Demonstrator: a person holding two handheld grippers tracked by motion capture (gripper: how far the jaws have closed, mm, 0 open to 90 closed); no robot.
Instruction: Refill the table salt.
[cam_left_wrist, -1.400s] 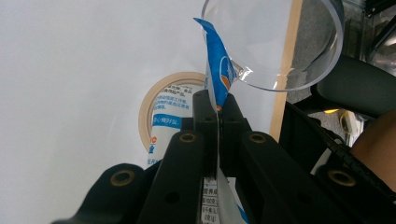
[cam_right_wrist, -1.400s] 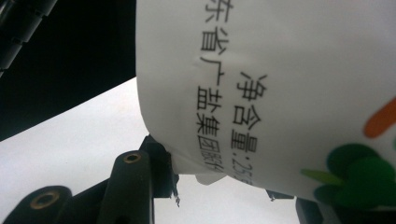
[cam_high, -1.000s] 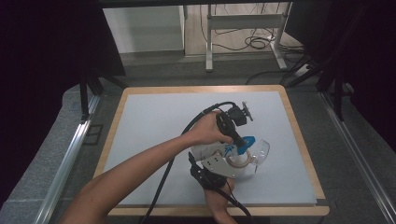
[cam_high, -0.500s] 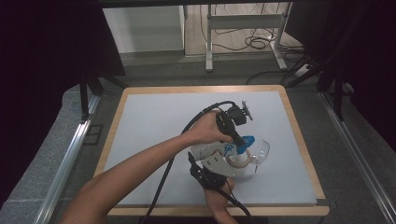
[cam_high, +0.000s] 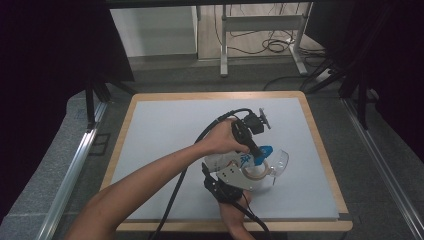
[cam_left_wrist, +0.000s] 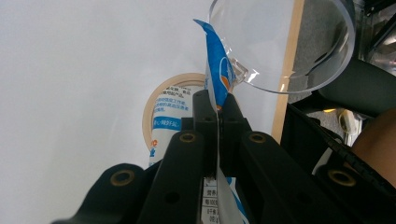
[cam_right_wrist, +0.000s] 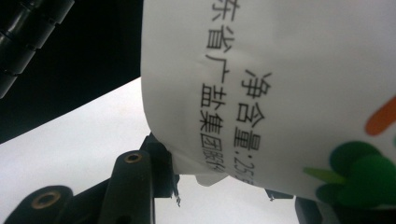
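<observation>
A white and blue printed bag (cam_high: 221, 161) is held over the white table mat between my two grippers. My left gripper (cam_high: 259, 151) comes in from the left and is shut on the bag's blue top edge (cam_left_wrist: 218, 74), jaws pressed together (cam_left_wrist: 218, 111). The pinched corner points into the mouth of a clear cup (cam_high: 278, 162) (cam_left_wrist: 285, 42) tilted beside it. My right gripper (cam_high: 240, 166), with its grey plate on top, comes up from the bottom edge. It is shut on the bag's white body (cam_right_wrist: 289, 84), which sits between its jaws (cam_right_wrist: 224, 181).
A roll of beige tape (cam_high: 256, 173) (cam_left_wrist: 156, 105) lies flat on the mat under the bag. The mat has a wooden rim (cam_high: 215, 95). Black cables trail from both grippers across the mat. Table legs and loose cables stand on the floor beyond.
</observation>
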